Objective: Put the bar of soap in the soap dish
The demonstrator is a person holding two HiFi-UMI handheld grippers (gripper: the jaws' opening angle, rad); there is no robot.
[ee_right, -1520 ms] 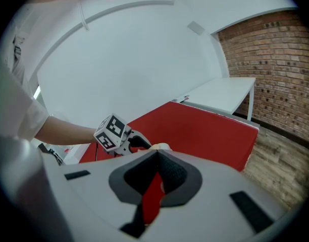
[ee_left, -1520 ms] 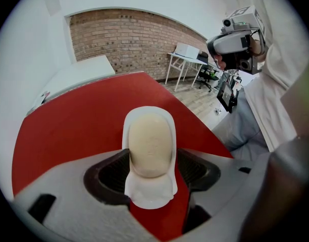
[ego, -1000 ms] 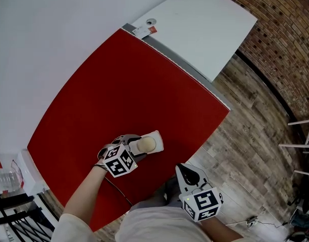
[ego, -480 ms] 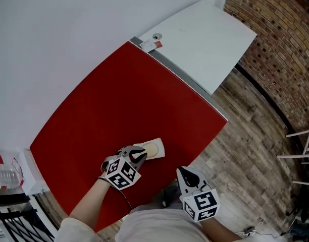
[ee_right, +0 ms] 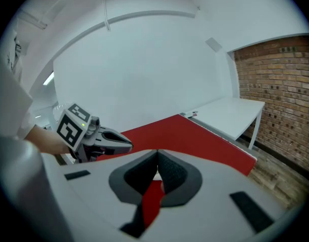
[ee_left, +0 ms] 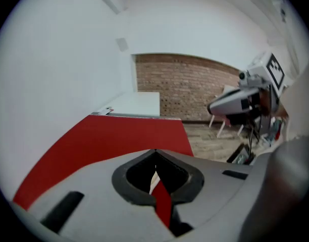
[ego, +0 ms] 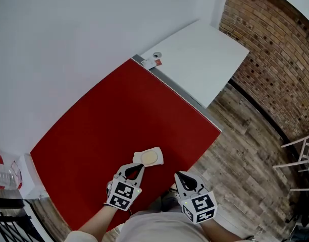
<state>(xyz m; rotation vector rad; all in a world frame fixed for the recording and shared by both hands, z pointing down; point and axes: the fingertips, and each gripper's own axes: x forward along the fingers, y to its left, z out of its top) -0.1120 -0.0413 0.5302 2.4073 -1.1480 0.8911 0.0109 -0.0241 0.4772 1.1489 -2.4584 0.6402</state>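
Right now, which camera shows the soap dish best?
The head view: the whole soap dish sits on the red table, bar of soap in it, just beyond the left gripper. Both gripper views show their own shut jaws and red table, the dish at most a pale sliver.

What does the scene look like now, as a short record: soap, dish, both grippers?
soap: lying in the dish
dish: on the red table, near its front edge
left gripper: shut, empty, on the dish's near side
right gripper: shut, empty, by the table's front edge, right of the dish
task: soap looks placed
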